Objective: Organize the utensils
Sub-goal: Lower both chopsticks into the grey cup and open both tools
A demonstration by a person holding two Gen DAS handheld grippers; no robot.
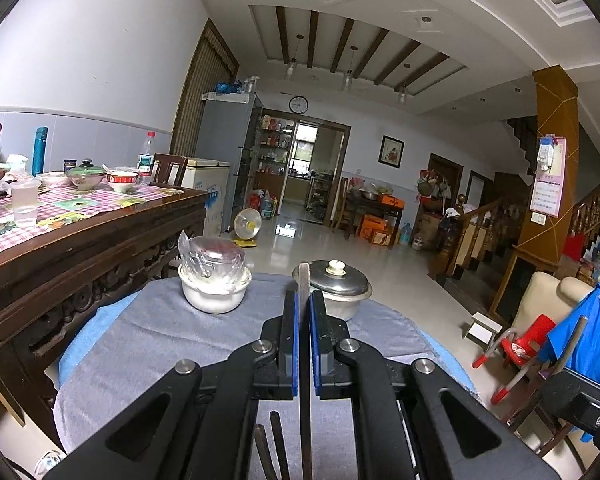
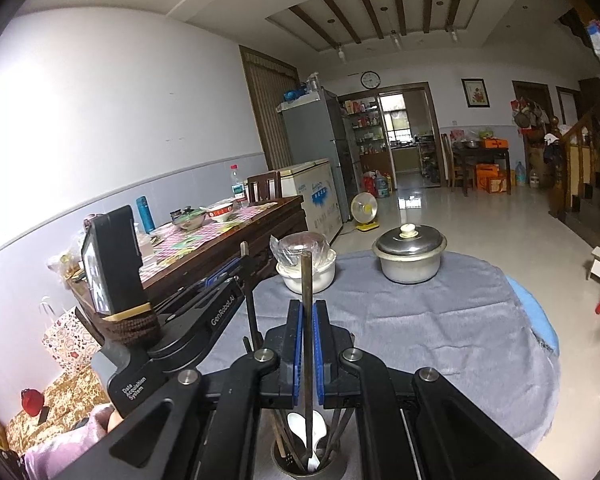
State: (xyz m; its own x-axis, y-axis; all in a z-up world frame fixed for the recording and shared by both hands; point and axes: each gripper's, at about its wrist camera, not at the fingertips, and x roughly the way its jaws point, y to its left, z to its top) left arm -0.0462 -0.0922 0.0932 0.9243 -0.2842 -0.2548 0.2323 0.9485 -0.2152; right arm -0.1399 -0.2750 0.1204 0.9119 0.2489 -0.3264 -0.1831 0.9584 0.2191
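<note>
Both jaws clamped on a chopstick: left (image 1: 304, 312), right (image 2: 307, 320). Best lowered upright into holder (image 2: 310, 466), clear of spoon (image 2: 306, 432).

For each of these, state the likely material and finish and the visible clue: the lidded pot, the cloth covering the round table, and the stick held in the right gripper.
Lidded pot: probably aluminium or steel, dull silver with soft reflections; pale knob, perhaps plastic or ceramic.
Cloth: woven or fleecy grey fabric, matte, with a fuzzy, frayed edge.
Stick in the right gripper: looks like dark wood or bamboo, a chopstick, matte brown; uncertain.
</note>
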